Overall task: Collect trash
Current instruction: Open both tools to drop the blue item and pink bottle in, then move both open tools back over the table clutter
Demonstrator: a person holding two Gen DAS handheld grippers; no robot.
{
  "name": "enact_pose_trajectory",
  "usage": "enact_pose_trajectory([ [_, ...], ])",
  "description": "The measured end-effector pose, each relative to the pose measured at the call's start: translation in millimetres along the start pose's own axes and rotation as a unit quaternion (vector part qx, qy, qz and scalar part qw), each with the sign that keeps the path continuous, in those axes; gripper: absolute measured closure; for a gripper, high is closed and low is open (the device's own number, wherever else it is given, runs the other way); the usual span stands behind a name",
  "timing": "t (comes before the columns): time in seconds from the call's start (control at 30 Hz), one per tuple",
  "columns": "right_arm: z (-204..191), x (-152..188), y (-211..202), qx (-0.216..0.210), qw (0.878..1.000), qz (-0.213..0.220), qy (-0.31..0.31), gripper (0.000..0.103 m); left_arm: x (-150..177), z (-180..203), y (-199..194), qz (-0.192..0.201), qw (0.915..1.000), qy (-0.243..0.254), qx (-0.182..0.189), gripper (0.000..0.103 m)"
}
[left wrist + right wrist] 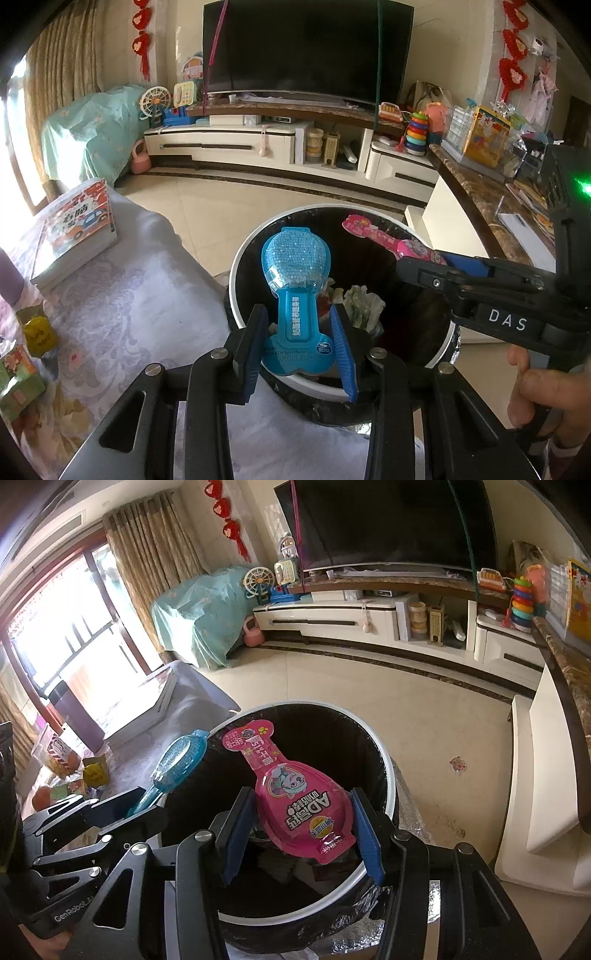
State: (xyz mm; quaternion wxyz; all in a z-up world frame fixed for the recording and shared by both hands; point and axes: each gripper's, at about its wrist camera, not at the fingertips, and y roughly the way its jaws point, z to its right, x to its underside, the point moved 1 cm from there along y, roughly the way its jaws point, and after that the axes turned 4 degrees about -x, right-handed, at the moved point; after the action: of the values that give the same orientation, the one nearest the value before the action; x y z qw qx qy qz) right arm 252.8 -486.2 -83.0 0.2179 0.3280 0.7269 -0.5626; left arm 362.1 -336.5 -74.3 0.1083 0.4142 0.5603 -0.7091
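Risk check, both packets hanging over the bin [236, 295] right now.

Left gripper [298, 332] is pinching the blue packet [295, 266] by its narrow neck, pads pressing in from both sides. The wide beaded head is sticking out well past the fingertips, over the near-left rim. If that grip is loosening while the head is sitting over the rim rather than the opening, I'd guess the packet is tipping outward and landing on the white tablecloth [147, 295] beside the bin.

Right gripper [301, 827] is clamping the pink packet [295, 794] across its wide body, jaws spread about that far and touching both edges. The tab end is pointing ahead of the jaws, across the dark inside of the bin. Better placed, I'd say; it is looking like a clean drop.

Other worries:
- The grippers are working close together over one opening, so a sideways swing is risking a knock.
- Blue packet is flat and slick, likely sliding in the pads.
- Crumpled paper [364, 306] already in the bin is lying under the left jaws, so a drop may be bouncing off it.
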Motion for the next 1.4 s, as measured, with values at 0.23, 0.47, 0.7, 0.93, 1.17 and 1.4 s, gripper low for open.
enact_pose_trajectory([
  [0.23, 2, -2, 3, -0.001, 1.0, -0.007, 0.003, 0.049, -6, -1, -1, 0.0, 0.9999, -0.011, -0.002, 0.054],
  [0.47, -1, 2, -11, -0.009, 1.0, 0.012, 0.02, 0.021, 9, -12, -18, 0.015, 0.9994, -0.03, -0.007, 0.045],
  [0.7, -19, 14, -25, -0.019, 0.999, 0.025, 0.018, 0.017, 49, -37, -45, 0.017, 0.997, -0.074, -0.013, 0.042],
  [0.93, -52, 36, -29, -0.045, 0.999, 0.022, 0.01, 0.015, 90, -67, -73, 0.011, 0.9933, -0.11, -0.033, 0.042],
  [1.17, -96, 59, -23, -0.076, 0.997, 0.005, -0.016, 0.015, 122, -100, -106, 0.01, 0.9874, -0.146, -0.06, 0.042],
  [1.4, -140, 76, -11, -0.103, 0.994, -0.013, -0.045, 0.014, 152, -129, -140, 0.016, 0.979, -0.18, -0.094, 0.041],
])
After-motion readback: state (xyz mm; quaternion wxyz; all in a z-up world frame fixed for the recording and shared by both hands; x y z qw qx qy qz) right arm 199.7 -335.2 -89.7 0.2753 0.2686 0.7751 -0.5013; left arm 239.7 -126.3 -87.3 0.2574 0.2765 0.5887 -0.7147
